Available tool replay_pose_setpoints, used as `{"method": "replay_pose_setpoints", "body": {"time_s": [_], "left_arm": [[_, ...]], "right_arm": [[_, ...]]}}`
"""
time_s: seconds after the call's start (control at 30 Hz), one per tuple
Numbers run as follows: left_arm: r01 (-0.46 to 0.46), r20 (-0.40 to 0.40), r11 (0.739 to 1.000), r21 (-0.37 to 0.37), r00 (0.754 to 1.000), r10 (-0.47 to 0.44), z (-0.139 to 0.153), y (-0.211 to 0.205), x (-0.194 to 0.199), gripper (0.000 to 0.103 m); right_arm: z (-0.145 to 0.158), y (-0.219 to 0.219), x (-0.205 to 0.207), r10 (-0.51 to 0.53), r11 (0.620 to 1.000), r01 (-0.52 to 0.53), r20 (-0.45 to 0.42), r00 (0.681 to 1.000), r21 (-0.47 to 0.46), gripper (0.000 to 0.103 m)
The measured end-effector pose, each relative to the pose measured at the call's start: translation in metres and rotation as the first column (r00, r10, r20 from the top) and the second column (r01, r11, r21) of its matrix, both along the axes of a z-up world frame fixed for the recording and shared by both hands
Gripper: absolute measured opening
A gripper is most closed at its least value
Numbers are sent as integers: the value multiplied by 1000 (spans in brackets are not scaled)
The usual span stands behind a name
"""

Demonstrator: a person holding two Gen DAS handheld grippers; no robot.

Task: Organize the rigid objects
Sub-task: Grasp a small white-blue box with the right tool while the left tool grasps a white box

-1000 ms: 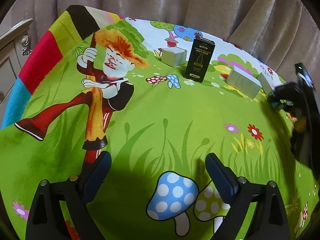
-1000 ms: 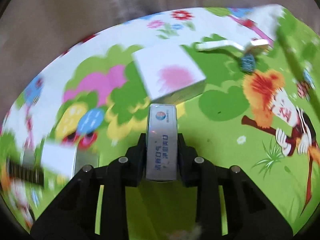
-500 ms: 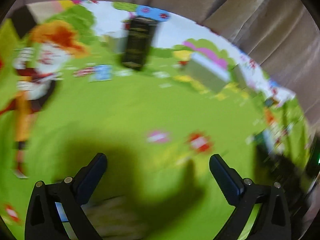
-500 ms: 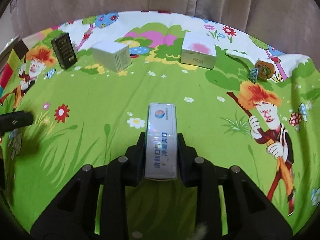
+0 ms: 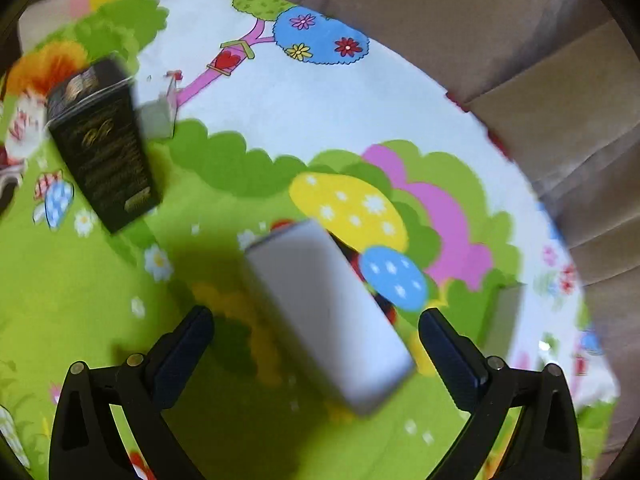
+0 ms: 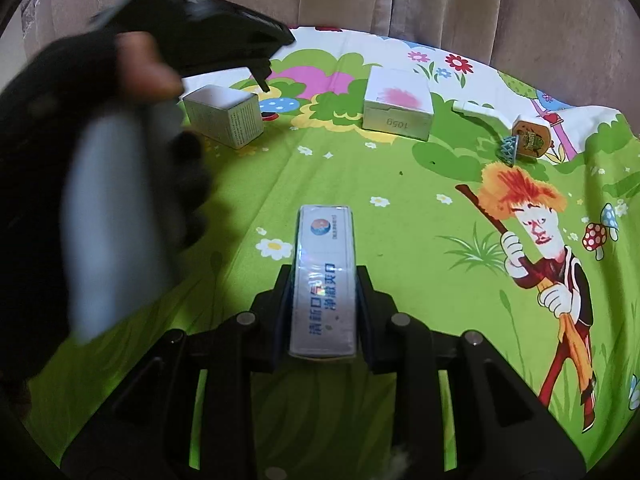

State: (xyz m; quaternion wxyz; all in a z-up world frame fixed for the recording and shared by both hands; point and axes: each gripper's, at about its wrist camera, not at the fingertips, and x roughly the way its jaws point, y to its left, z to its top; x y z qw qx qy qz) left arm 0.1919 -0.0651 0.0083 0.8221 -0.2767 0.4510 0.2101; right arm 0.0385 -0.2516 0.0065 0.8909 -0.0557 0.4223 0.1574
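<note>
My left gripper (image 5: 314, 344) is open, its jaws wide apart just above and on either side of a long white box (image 5: 326, 316) lying on the cartoon cloth; the view is blurred. That box shows in the right wrist view (image 6: 224, 114) under the left gripper (image 6: 264, 76) and the gloved hand. A black box (image 5: 102, 144) stands at the left. My right gripper (image 6: 324, 304) is shut on a narrow white box with blue print (image 6: 324, 280), held above the cloth.
A flat white box with a pink mark (image 6: 398, 104) lies at the back. A small brown box and a teal object (image 6: 524, 144) sit at the back right. A small white box (image 5: 158, 118) stands behind the black one. Curtains hang behind the table edge.
My left gripper has swung right and forward, from over the green middle to straddling the long white box. My right gripper still holds its box and has turned back to face the table.
</note>
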Motion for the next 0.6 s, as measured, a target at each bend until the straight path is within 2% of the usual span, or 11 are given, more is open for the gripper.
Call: {"method": "replay_pose_setpoints", "body": {"time_s": [0.07, 0.13, 0.17, 0.2, 0.23, 0.3, 0.37, 0.47, 0.53, 0.6], "left_arm": [[119, -53, 989, 82, 992, -115, -3, -9, 7, 102], [250, -44, 956, 156, 968, -246, -1, -13, -4, 80], [302, -22, 937, 176, 953, -302, 0, -13, -13, 54], [385, 12, 907, 170, 919, -393, 1, -7, -30, 44], [435, 29, 884, 168, 895, -446, 1, -3, -43, 39], [544, 24, 815, 202, 829, -559, 1, 13, -87, 37], [625, 48, 763, 164, 768, -639, 1, 36, -132, 37], [678, 36, 711, 187, 718, -695, 4, 63, -194, 37], [682, 49, 709, 178, 714, -699, 5, 82, -215, 38], [663, 54, 724, 190, 729, -682, 4, 94, -218, 39]], "right_arm": [[0, -1, 1, 0, 1000, 0, -2, 1000, 7, 35], [-1, -1, 0, 0, 1000, 0, -2, 1000, 10, 35], [-1, -1, 1, 0, 1000, 0, -2, 1000, 9, 35], [-1, -1, 1, 0, 1000, 0, -1, 1000, 9, 35], [-1, -1, 1, -1, 1000, 1, -1, 1000, 10, 35], [-1, -1, 1, -2, 1000, 2, -1, 1000, 11, 35], [-1, 0, 1, -3, 1000, 3, 0, 1000, 6, 35], [-1, 0, 1, -4, 1000, 4, 1, 1000, 1, 35], [-1, 1, 1, -4, 1000, 4, 3, 1000, -5, 35], [-1, 2, 1, -3, 1000, 3, 5, 1000, -10, 35]]}}
